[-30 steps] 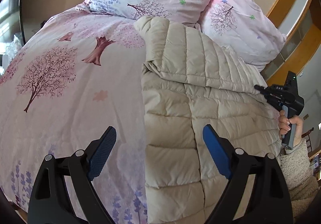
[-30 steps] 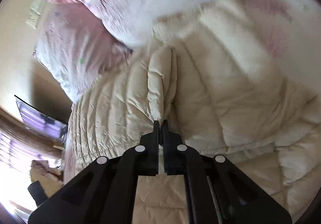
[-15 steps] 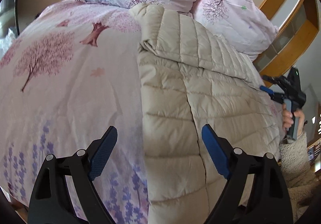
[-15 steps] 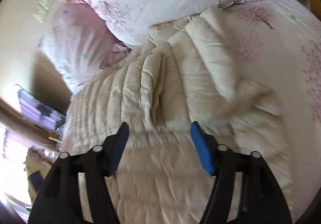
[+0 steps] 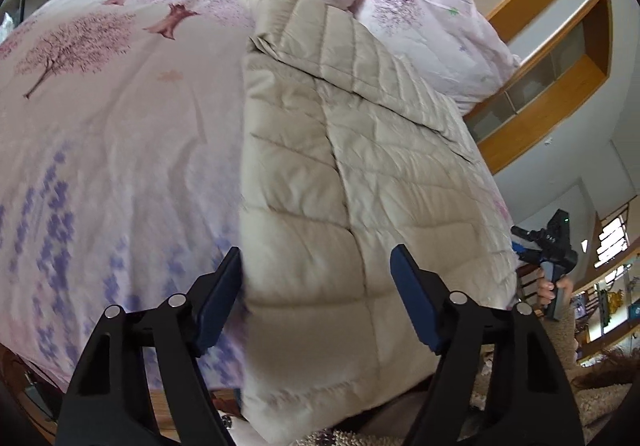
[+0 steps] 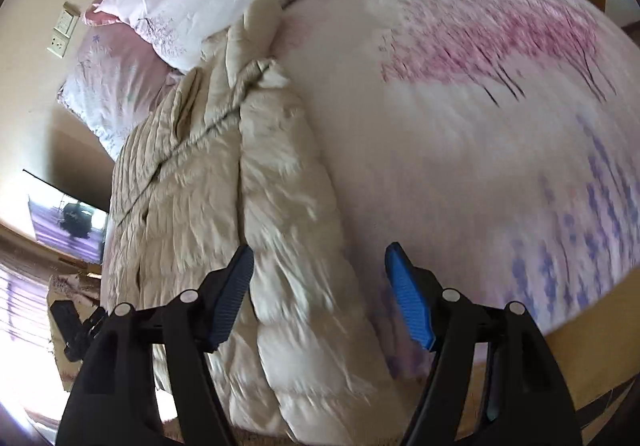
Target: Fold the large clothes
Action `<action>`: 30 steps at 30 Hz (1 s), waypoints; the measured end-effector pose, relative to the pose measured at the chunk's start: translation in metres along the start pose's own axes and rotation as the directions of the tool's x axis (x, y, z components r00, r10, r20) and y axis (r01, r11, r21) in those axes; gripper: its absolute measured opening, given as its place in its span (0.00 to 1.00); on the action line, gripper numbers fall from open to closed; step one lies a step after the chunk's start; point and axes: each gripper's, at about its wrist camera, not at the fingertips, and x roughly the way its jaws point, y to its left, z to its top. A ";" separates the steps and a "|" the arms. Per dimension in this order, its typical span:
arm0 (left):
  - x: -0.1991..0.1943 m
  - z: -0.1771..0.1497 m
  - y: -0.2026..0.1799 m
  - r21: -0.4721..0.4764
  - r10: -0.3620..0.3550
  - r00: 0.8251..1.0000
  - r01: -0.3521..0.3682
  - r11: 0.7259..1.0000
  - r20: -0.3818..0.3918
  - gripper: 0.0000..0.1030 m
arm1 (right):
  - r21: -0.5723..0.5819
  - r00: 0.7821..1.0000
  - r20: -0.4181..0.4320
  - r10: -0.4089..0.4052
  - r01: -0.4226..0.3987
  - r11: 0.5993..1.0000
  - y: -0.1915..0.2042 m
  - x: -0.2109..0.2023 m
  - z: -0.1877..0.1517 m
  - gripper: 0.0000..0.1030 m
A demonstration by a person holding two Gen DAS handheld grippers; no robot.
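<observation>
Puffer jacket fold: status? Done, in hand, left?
Done: the beige puffer jacket lies on the floral duvet folded lengthwise into a long strip, with a sleeve laid across its pillow end. In hand: nothing; the left gripper and right gripper are both open near the hem end. Left: likely the crosswise folds, since the strip is still full length.

Both wrist views look close along the bed [image 5: 120,126], sharing the jacket [image 5: 340,166].
</observation>
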 end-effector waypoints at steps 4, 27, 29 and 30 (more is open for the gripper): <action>-0.002 -0.012 -0.007 -0.005 -0.043 0.999 0.043 0.999 -0.017 0.69 | 0.002 0.991 -0.065 0.114 -0.114 0.993 -0.009 -0.001 -0.019 0.60; -0.001 -0.065 -0.011 -0.071 -0.105 0.991 0.099 0.993 -0.084 0.39 | -0.108 0.929 -0.243 0.280 -0.313 0.944 -0.005 -0.006 -0.077 0.19; -0.006 -0.065 -0.014 -0.064 -0.109 0.992 0.105 0.992 -0.069 0.21 | -0.137 0.934 -0.208 0.292 -0.324 0.936 0.002 -0.017 -0.076 0.16; -0.010 -0.065 -0.016 -0.055 -0.107 0.993 0.104 0.993 -0.053 0.18 | -0.155 0.937 -0.188 0.295 -0.325 0.933 0.007 -0.024 -0.074 0.14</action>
